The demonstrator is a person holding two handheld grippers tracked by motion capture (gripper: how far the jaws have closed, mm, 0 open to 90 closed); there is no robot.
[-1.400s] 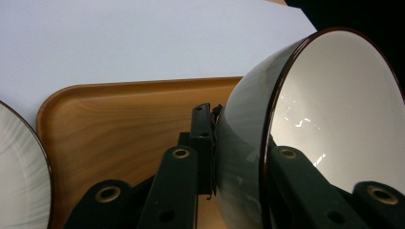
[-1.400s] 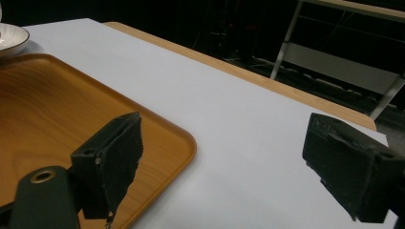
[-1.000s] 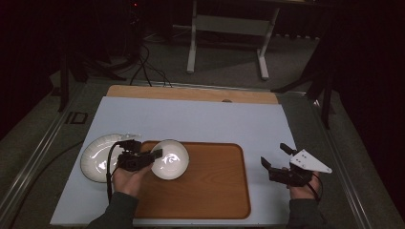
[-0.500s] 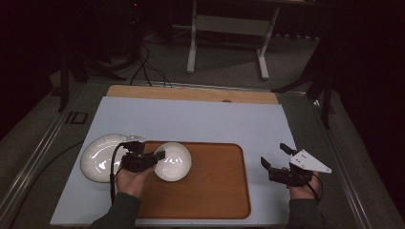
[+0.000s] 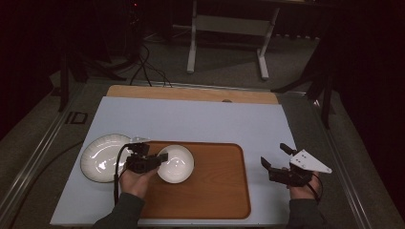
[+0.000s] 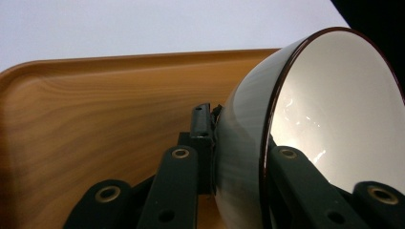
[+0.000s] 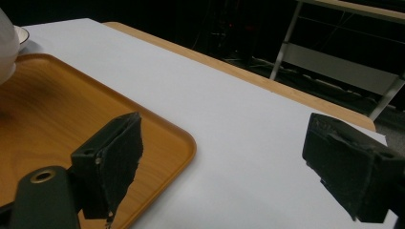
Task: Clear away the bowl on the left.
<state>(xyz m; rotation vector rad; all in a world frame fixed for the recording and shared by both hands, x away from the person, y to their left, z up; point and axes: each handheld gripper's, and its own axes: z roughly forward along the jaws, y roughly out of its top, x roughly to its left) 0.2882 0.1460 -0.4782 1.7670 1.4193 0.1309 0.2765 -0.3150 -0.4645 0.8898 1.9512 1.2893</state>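
Nearest the person, both forearms come in low over the table (image 5: 200, 119). The left hand (image 5: 135, 179) holds the left hand-held gripper (image 5: 152, 161) level and pointing right, clamped on the near-left rim of the white bowl (image 5: 175, 163), one jaw inside and one outside. In the left gripper view the bowl (image 6: 329, 119) tilts over the wooden tray (image 6: 95, 114). The right hand (image 5: 302, 190) keeps the right hand-held gripper (image 5: 276, 156) just right of the tray (image 5: 210, 191), jaws spread apart on nothing, pointing up-left. Farther left, a white plate (image 5: 98, 159) lies on the table beside the tray.
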